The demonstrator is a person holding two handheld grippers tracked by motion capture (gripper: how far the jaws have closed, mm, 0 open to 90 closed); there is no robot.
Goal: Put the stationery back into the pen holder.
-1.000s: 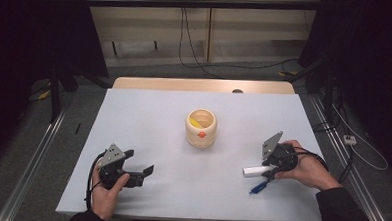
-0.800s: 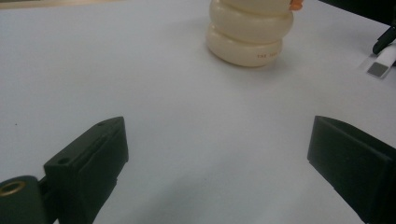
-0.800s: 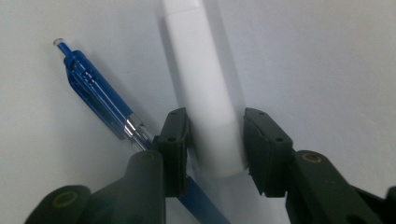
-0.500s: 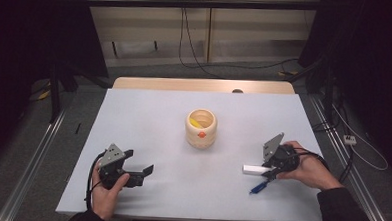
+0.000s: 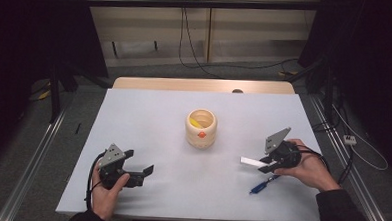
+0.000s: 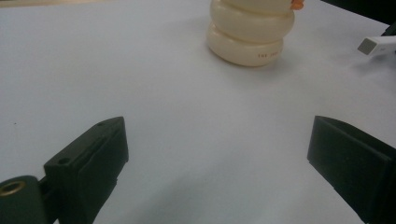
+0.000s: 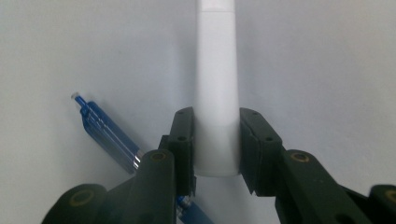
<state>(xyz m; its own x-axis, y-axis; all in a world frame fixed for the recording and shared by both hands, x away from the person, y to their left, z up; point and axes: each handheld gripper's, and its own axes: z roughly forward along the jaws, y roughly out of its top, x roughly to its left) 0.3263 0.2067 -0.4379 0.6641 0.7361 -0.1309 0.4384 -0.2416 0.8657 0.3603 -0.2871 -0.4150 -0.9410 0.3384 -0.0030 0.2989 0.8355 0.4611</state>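
Observation:
A cream ribbed cup (image 5: 201, 133) with an orange dot stands mid-table and holds something yellow; the left gripper view has it as cup (image 6: 252, 32). My right gripper (image 5: 261, 164) lies low at the table's right, shut on a white flat stick (image 5: 251, 162). Its jaws have just been closing with that stick between them. In the right gripper view the right gripper's (image 7: 215, 128) pads press both sides of the white stick (image 7: 215, 70), which points away. A blue pen (image 7: 105, 133) lies under its left jaw. My left gripper (image 5: 144, 171) rests open at the front left, and nothing is between the left gripper's (image 6: 217, 128) jaws.
The white table (image 5: 149, 113) has bare surface around the cup. The blue pen (image 5: 262, 185) lies near the front right edge, beside the right hand. Past the table's far edge are a wooden strip, cables on the floor and dark frames on both sides.
Both hands have kept their places. The right gripper's jaws look slightly narrower around the white stick than a second ago.

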